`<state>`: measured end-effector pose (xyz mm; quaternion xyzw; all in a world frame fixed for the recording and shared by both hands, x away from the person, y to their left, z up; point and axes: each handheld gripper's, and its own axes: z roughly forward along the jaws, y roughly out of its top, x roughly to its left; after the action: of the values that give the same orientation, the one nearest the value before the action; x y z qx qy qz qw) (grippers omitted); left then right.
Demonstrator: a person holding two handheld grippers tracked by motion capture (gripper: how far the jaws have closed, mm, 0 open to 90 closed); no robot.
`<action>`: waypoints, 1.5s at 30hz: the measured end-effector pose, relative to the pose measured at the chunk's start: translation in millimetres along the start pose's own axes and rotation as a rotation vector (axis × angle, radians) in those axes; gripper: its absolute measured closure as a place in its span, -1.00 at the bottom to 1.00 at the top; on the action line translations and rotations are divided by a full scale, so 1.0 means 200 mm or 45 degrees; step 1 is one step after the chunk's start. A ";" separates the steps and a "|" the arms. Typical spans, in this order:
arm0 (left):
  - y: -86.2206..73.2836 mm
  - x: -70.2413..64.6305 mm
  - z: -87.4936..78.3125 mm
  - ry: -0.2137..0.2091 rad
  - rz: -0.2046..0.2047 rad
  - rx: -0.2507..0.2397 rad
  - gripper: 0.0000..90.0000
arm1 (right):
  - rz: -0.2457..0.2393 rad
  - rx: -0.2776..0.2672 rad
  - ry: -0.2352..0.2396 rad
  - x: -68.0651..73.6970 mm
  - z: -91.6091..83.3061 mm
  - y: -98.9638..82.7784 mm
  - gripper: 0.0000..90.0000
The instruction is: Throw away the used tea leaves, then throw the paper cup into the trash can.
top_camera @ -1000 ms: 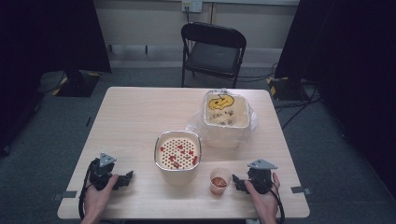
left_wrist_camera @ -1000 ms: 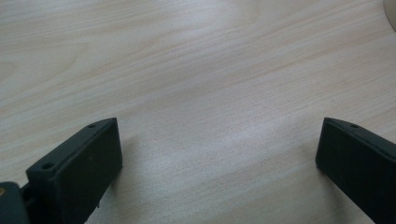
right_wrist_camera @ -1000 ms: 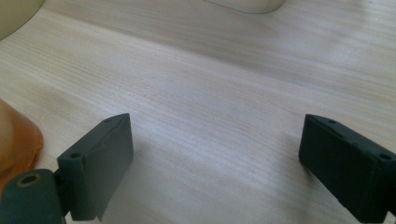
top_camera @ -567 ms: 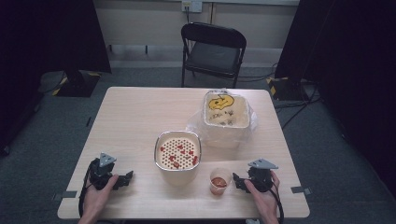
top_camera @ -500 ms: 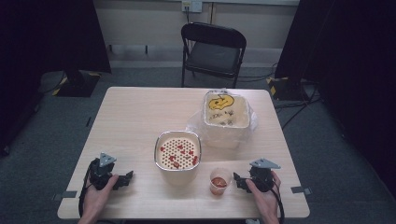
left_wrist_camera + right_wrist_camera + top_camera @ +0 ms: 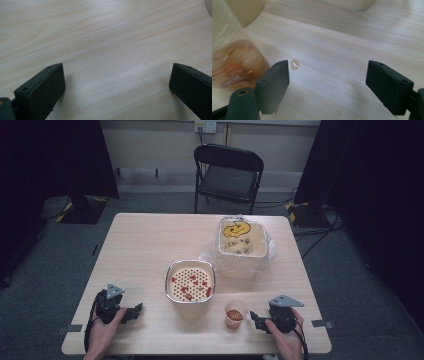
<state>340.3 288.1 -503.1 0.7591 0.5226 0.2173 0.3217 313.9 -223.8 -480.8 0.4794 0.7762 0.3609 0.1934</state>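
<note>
Beside right tool [image 6: 256, 318] | cup [image 6: 235, 314] upright | tool empty, spread

Both grippers held low, jaws spread wide.

The left gripper [image 6: 134, 312], gripped by the left hand [image 6: 102, 330], points toward the right gripper [image 6: 255, 318], which the right hand [image 6: 285, 336] aims back at it; both pairs of jaws stand far apart with nothing between them.

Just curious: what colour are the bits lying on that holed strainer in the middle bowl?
Red, scattered on the cream strainer dotted with dark holes. The high view shows it best.
</note>
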 end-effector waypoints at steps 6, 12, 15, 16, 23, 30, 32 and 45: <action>0.00 0.00 0.00 0.000 0.000 0.000 -1.00 | -0.046 -0.005 0.042 0.05 -0.08 -0.03 -0.56; 0.00 0.00 0.00 0.000 0.000 0.000 -1.00 | -0.102 0.000 0.137 0.16 -0.09 -0.05 -0.56; 0.00 0.00 0.00 0.000 0.000 0.000 -1.00 | -0.121 -0.010 0.158 0.19 -0.08 -0.04 -0.56; 0.00 0.00 0.00 0.000 0.000 0.000 -1.00 | -0.129 -0.015 0.172 0.21 -0.08 -0.03 -0.56; 0.00 0.00 0.00 0.000 0.000 0.000 -1.00 | -0.168 -0.051 0.258 0.29 -0.04 0.01 -0.57; 0.00 0.00 0.00 0.001 0.005 0.001 -1.00 | -0.152 -0.064 0.294 0.33 0.05 0.08 -0.45; 0.00 0.00 0.00 0.001 0.005 0.001 -1.00 | -0.160 -0.063 0.306 0.33 0.07 0.09 -0.41; 0.00 0.00 0.00 0.000 0.002 0.001 -1.00 | -0.145 -0.116 0.321 0.31 0.08 0.09 -0.18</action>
<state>340.3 288.2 -503.1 0.7594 0.5223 0.2174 0.3212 305.8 -157.7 -475.8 0.3761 0.8032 0.4414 0.1362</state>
